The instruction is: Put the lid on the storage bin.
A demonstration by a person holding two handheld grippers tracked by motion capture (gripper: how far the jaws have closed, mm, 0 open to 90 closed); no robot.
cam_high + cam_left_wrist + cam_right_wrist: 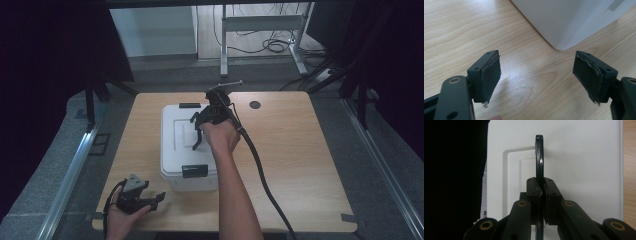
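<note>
on the wooden bench (300, 165), a white storage box (175, 150) stands left of centre with its lid on; one black latch (195, 171) sits at the near edge and another (189, 105) at the far edge. above the lid, the right gripper (541, 195) is clenched on a thin black handle (539, 160), which stands upright on edge between the pads and runs away from the camera over the recessed panel of the lid. in the high view the right gripper (202, 127) points down over the middle of the box, its cable (265, 180) trailing toward the near right. the left gripper (152, 200) rests low at the near left corner of the bench, just beside the box; it is released, its pads (491, 72) well apart with bare wood between them.
</note>
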